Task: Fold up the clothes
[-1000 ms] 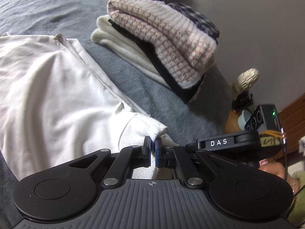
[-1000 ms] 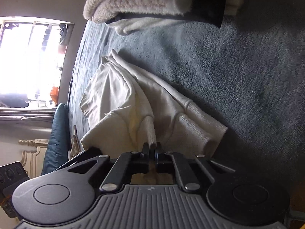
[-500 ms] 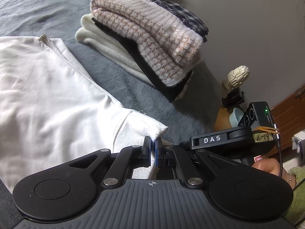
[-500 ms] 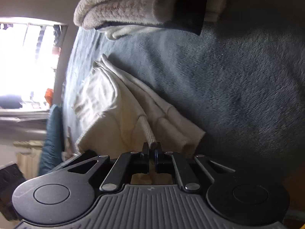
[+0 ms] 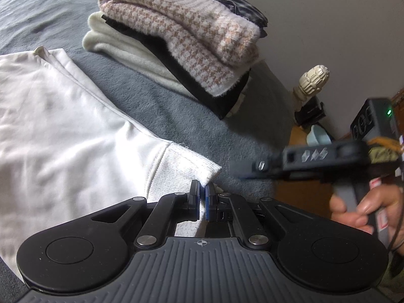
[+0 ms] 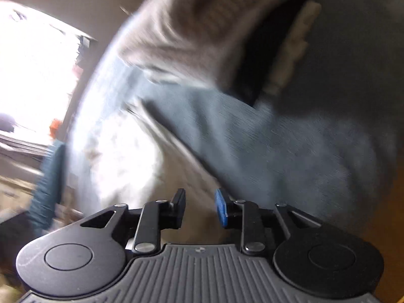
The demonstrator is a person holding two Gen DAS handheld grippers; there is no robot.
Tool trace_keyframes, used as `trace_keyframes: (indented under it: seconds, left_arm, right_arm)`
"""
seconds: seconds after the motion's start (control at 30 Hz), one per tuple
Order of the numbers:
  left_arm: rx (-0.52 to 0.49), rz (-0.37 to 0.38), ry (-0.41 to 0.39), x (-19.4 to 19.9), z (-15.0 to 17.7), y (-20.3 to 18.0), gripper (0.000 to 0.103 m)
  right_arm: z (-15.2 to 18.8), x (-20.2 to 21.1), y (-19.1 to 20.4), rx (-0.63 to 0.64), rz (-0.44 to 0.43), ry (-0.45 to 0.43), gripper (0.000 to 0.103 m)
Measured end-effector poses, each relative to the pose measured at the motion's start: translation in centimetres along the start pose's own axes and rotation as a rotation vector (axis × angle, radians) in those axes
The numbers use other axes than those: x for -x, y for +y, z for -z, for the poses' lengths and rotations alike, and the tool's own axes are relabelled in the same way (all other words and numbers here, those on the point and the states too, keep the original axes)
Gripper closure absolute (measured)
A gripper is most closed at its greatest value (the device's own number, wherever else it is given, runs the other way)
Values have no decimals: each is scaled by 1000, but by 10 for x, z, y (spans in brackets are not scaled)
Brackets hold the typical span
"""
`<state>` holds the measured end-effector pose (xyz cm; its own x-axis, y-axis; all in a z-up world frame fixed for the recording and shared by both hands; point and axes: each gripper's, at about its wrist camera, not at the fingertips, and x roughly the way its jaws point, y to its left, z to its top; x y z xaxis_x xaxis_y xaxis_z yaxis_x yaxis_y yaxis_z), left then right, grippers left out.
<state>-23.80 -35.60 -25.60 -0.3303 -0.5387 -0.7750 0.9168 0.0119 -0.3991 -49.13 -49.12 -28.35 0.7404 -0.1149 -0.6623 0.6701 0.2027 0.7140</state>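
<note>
Since the earlier frame, right gripper (image 6: 199, 208) has released the shirt (image 5: 63, 131); its jaws are opening, empty. Left gripper (image 5: 202, 197) stays clamped on the cuff (image 5: 186, 166), on the bed (image 5: 176, 111). Fold laid; next, release and smooth.

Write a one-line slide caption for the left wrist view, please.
Left gripper pinches the white garment's ribbed cuff on the grey blanket, beside a stack of folded clothes.

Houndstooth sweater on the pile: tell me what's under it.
Under the houndstooth sweater lies a folded black garment, then a cream one, all on the grey blanket. A dark checked fabric peeks out behind; anything deeper is covered.
</note>
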Motion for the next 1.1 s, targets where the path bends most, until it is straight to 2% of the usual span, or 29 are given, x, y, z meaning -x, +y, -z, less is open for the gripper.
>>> trace_keyframes:
  seconds: [0.07,0.13,0.3,0.4,0.47,0.53,0.6,0.73,0.83,0.97,1.1]
  left_arm:
    - [-6,-3,2,-1,0,-2,101]
    - [-13,-8,5,-3,1,-3,101]
    - [-32,-21,23,-7,5,-5,101]
    - [-47,-21,40,-12,8,-7,101]
    - [-58,-25,57,-17,10,-7,101]
    - [-76,-31,70,-22,12,-8,101]
    - [-97,-38,80,-26,14,-10,101]
    - [-107,-35,82,-21,12,-9,101]
    - [-100,-32,79,-12,11,-4,101]
    - [-69,-18,78,-1,9,2,101]
    - [-53,0,72,5,7,2,101]
  right_arm:
    - [-7,-5,4,-5,-57,36,58]
    - [-11,-17,9,3,-87,96,57]
    - [-7,-34,12,47,-57,175,57]
    - [-1,-36,12,55,-41,190,71]
    - [3,-37,11,55,-33,199,85]
    - [5,-38,11,59,-19,210,87]
    - [6,-38,12,68,-8,215,87]
    - [1,-31,14,45,-40,178,74]
    - [-5,-22,10,54,-35,130,74]
    - [-10,-28,15,182,38,156,74]
    - [-6,-41,31,323,66,210,74]
